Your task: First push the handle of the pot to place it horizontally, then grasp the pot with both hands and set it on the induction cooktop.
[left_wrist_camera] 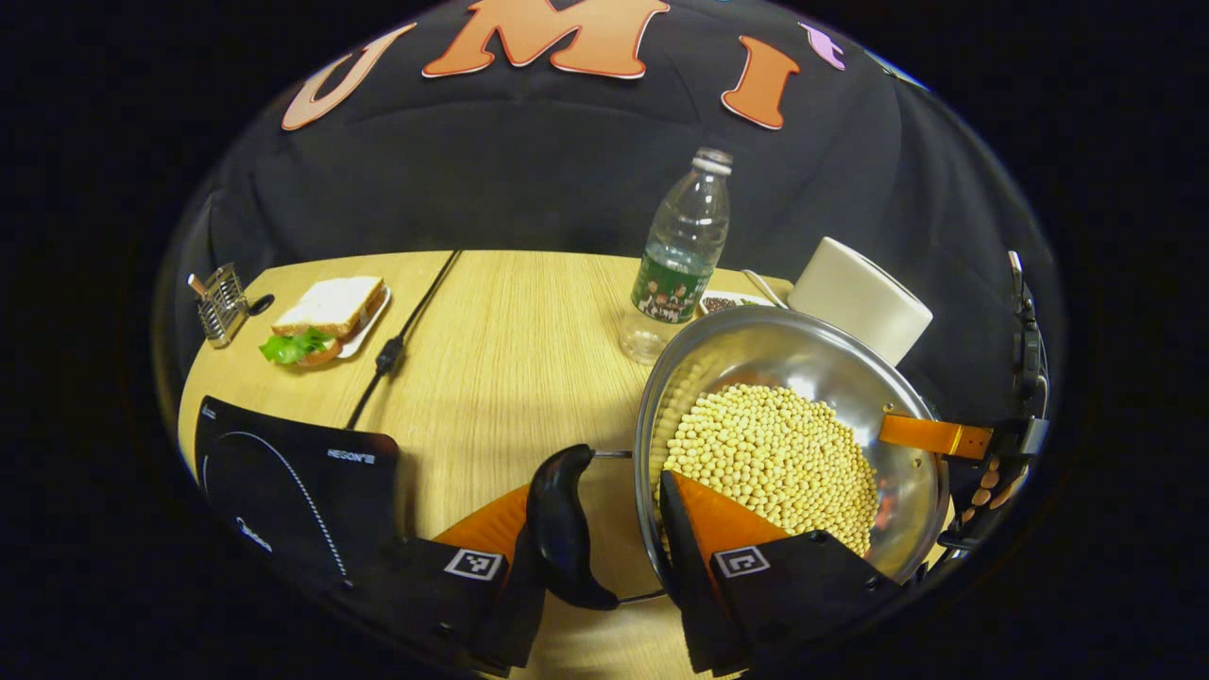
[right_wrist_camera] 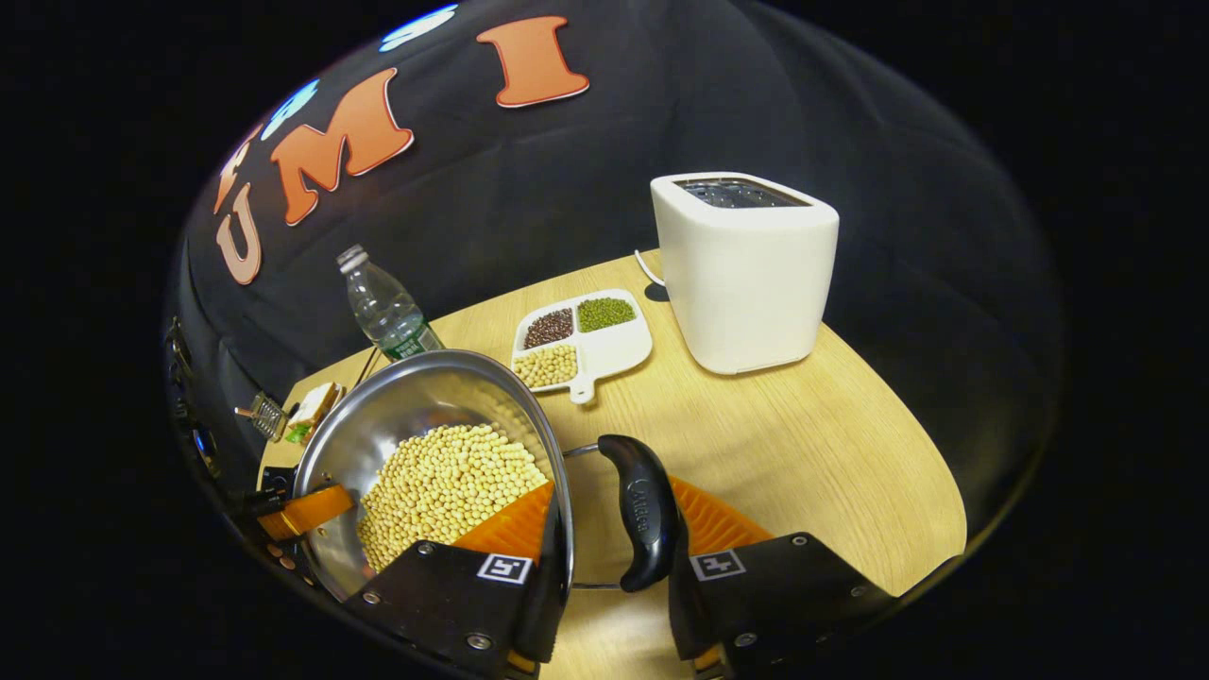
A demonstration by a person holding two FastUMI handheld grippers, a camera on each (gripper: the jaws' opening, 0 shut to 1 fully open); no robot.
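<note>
- A wooden table [right_wrist_camera: 803, 444] carries the scene, the induction cooktop [left_wrist_camera: 293, 491] at its near left corner.
- A steel pot [left_wrist_camera: 803, 368] of soybeans [left_wrist_camera: 774, 453] is off the cooktop, beside a water bottle [left_wrist_camera: 682, 250] and a white toaster [right_wrist_camera: 746, 269].
- The left gripper [left_wrist_camera: 614, 529] clasps one black side handle [left_wrist_camera: 562, 524] and the rim.
- The right gripper [right_wrist_camera: 609, 529] likewise clamps the opposite handle [right_wrist_camera: 642, 510].

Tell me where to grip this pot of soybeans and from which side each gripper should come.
Grip the pot at its two black side handles, one gripper from each opposite side. Each handle stands off the rim on wire loops, leaving a gap for a finger. The smooth steel wall is rounded and offers no hold. Both grippers, left gripper and right gripper, already straddle a handle and the rim, one finger inside over the soybeans.
</note>
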